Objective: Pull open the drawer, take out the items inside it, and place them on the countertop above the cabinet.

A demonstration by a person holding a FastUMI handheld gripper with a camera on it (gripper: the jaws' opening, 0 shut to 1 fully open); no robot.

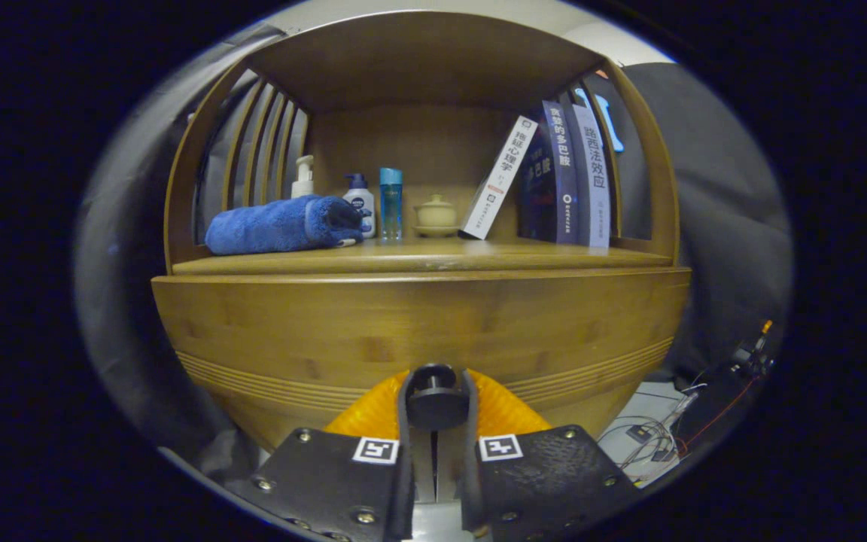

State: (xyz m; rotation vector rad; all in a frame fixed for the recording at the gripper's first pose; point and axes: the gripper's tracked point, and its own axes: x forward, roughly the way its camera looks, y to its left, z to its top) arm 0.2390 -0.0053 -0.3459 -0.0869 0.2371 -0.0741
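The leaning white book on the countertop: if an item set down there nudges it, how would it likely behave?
The white book stands tilted, its top against the dark books, so a nudge at its foot would probably slide it flat. It looks stiff, not floppy. The small lidded pot beside it seems fragile if struck. The gripper is closed on the drawer knob.

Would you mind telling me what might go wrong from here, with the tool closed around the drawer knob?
1. The tool grips only the small round knob, so its fingers could slip off during the pull.
2. The countertop already holds a blue towel, bottles, a lidded cup and leaning books; a jerky pull or careless placing could topple them.
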